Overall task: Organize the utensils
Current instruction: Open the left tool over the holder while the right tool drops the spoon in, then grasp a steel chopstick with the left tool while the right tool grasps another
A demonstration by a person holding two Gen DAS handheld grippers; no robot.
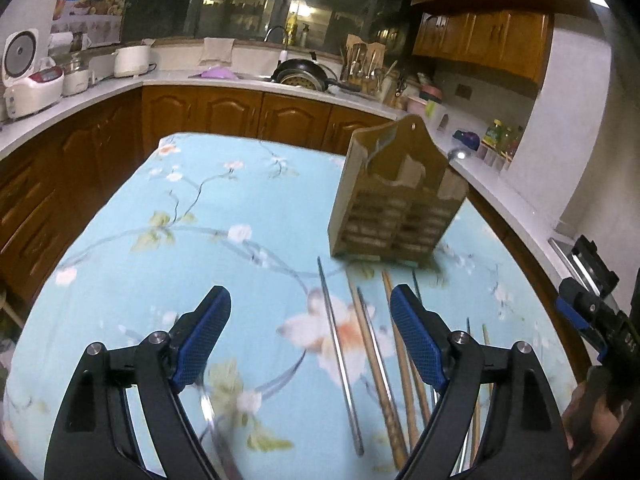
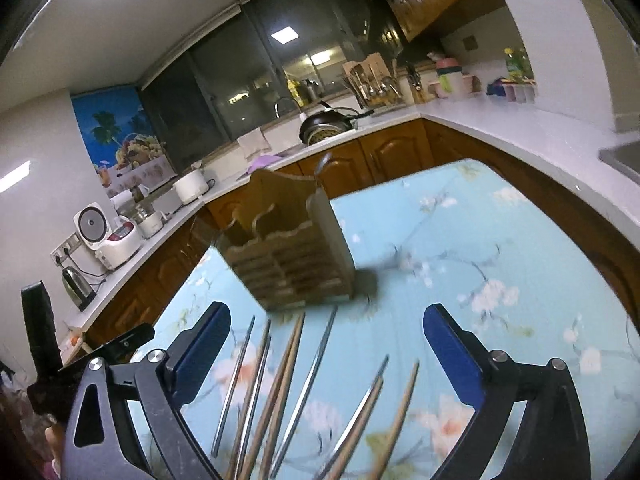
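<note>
A wooden utensil holder (image 1: 394, 200) (image 2: 292, 244) with slatted front compartments stands upright on the floral blue tablecloth (image 1: 180, 240) (image 2: 460, 240); a spoon handle pokes out of its top. Several wooden and metal chopsticks (image 1: 368, 360) (image 2: 288, 392) lie scattered on the cloth in front of it. My left gripper (image 1: 310, 304) hovers above them with jaws wide and nothing between its blue pads. My right gripper (image 2: 326, 324) is likewise open over the chopsticks, holding nothing. In the left wrist view the right gripper's body shows at the far right edge.
Kitchen counters (image 1: 100, 88) wrap around the table, carrying rice cookers (image 1: 34, 88), a kettle (image 2: 78, 286), a wok (image 1: 302, 72) in the sink, a second cutlery rack (image 2: 370, 80) and jars. Brown cabinets stand below and above. A hand shows at the lower right of the left wrist view.
</note>
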